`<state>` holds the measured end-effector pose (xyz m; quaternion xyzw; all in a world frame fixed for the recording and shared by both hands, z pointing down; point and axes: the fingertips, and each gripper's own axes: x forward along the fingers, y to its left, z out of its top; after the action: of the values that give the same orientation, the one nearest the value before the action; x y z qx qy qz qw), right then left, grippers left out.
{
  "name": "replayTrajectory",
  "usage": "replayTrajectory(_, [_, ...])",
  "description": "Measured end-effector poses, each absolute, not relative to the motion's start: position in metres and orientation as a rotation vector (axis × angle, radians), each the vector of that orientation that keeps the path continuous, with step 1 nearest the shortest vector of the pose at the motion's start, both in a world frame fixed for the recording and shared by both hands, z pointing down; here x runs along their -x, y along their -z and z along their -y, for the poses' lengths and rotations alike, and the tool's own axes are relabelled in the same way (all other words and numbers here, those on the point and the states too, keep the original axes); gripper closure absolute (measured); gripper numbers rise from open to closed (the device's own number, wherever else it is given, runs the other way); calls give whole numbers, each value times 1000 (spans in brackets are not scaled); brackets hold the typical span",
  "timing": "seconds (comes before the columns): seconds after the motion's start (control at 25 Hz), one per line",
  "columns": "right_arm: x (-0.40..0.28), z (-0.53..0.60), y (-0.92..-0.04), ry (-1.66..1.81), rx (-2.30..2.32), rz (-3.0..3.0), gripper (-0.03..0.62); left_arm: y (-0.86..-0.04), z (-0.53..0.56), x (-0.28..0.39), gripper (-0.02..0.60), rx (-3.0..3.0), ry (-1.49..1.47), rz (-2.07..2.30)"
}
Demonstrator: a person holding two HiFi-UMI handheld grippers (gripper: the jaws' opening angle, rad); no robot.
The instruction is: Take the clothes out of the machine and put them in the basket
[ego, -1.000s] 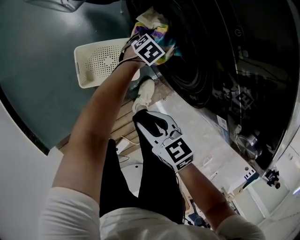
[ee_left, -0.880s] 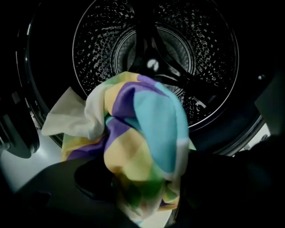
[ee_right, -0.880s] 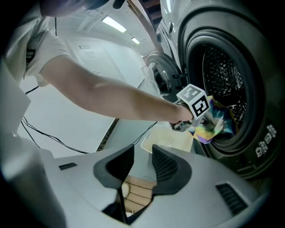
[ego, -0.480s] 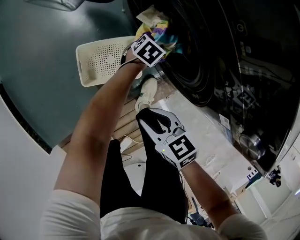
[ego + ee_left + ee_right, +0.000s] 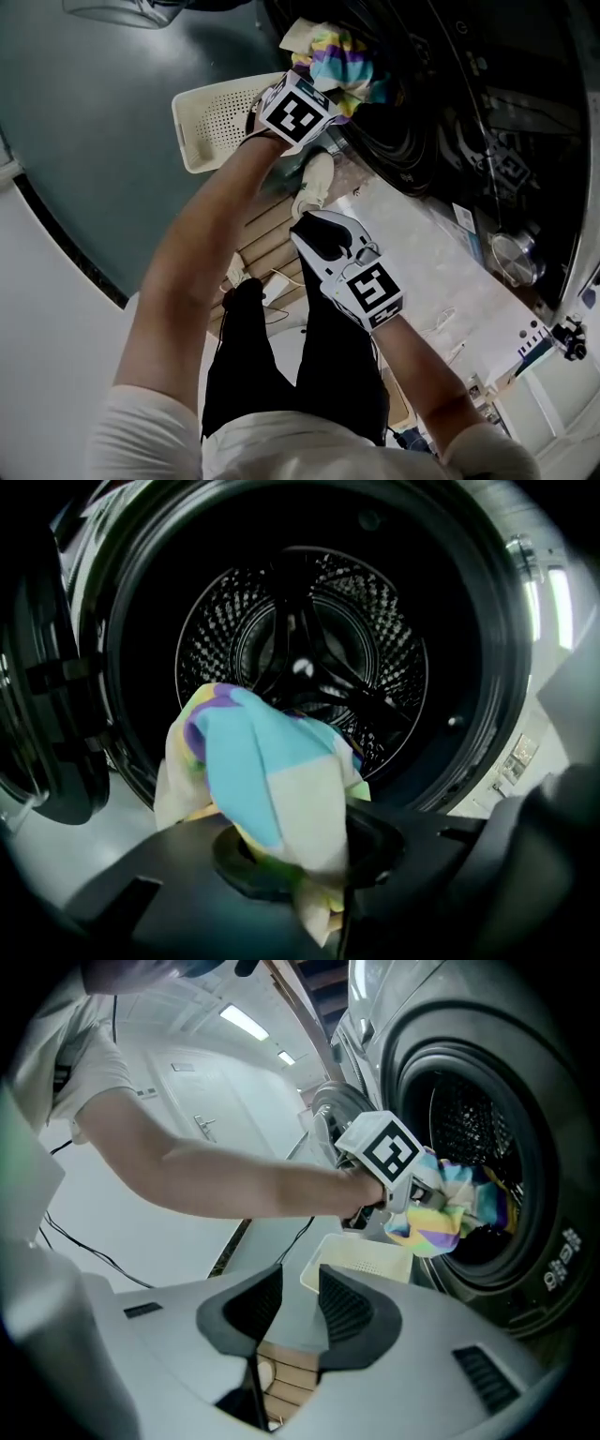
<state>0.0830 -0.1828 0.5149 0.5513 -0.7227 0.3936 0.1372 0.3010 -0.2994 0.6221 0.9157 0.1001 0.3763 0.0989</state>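
A multicoloured patchwork cloth [image 5: 342, 58] hangs at the mouth of the washing machine's drum [image 5: 300, 639]. My left gripper [image 5: 326, 90] holds it at the door opening, and its jaws are closing with the cloth [image 5: 272, 780] bunched between them. The right gripper view shows that left gripper [image 5: 412, 1194] with the cloth [image 5: 441, 1208] in front of the drum. A cream perforated basket [image 5: 211, 122] stands on the floor beside the machine, below the left arm. My right gripper [image 5: 319, 234] hovers lower, near the person's legs, slightly open with nothing in it [image 5: 286, 1312].
The machine's dark door [image 5: 37, 714] is swung open at the left of the drum. A white shoe [image 5: 314, 183] and wooden slats [image 5: 267, 248] lie below the grippers. A cable [image 5: 84, 1241] trails across the pale floor. The basket's rim [image 5: 361, 1260] shows just past my right jaws.
The left gripper has risen at the drum mouth and drawn the cloth up and outward with it. The right gripper has barely moved.
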Motion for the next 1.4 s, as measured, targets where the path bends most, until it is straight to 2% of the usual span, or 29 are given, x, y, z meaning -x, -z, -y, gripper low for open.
replayTrajectory(1.4, [-25, 216, -493, -1048, -1668, 2112, 485, -411, 330, -125, 499, -2878, -720, -266])
